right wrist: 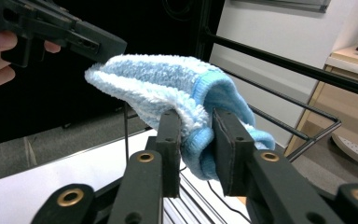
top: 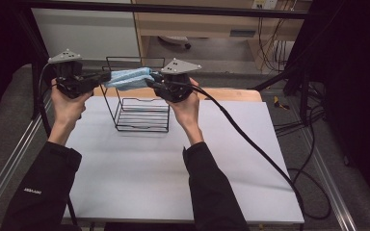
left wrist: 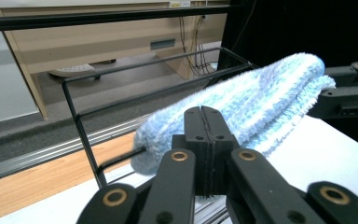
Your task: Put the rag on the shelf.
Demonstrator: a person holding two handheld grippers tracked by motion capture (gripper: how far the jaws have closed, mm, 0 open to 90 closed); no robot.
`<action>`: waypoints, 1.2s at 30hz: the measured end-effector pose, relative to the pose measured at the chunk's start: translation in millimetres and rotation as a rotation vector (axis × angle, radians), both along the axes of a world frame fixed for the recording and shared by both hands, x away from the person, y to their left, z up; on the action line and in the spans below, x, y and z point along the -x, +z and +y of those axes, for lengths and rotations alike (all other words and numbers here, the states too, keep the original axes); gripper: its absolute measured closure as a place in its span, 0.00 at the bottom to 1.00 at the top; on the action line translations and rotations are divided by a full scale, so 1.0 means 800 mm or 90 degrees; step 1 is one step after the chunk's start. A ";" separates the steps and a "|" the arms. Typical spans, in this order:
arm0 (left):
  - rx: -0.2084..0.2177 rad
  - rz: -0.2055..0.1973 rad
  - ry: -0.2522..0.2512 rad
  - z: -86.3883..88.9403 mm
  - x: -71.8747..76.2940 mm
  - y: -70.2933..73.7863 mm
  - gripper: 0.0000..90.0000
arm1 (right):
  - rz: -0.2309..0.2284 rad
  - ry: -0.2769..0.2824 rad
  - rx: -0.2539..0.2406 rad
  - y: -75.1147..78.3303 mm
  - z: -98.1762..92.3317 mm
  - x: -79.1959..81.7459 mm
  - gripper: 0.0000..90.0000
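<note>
high view: white table (top: 139, 183), wire rack (top: 142, 113), desk (top: 197, 21) behind.

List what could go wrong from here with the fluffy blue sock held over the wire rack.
1. The left gripper pinches only the thin toe edge of the blue sock; a pull could slip it free.
2. The right gripper clamps the bunched cuff unevenly, so it may work loose.
3. The sock hangs just above the black wire rack; lowering it could snag the fluffy knit on a top rail.

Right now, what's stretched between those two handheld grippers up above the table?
A fluffy blue sock, held over the black wire rack in the high view. The left gripper pinches one end, the right gripper the cuff.
</note>
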State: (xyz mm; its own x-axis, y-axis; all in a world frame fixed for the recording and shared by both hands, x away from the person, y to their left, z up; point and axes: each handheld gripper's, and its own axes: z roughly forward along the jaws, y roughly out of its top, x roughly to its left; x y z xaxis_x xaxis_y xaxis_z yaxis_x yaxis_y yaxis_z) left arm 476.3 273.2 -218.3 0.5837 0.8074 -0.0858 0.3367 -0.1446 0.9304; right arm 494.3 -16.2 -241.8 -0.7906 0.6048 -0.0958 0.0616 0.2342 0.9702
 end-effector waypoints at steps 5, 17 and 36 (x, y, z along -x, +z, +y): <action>-0.008 0.002 -0.005 -0.002 0.002 -0.012 0.99 | 0.008 0.002 -0.003 0.000 -0.001 0.004 0.69; -0.033 -0.003 -0.004 -0.007 0.004 -0.022 0.99 | 0.020 0.011 -0.050 0.023 -0.002 0.012 0.60; -0.029 0.001 -0.004 -0.011 -0.002 -0.037 0.99 | 0.098 -0.021 0.018 -0.003 0.006 -0.001 0.95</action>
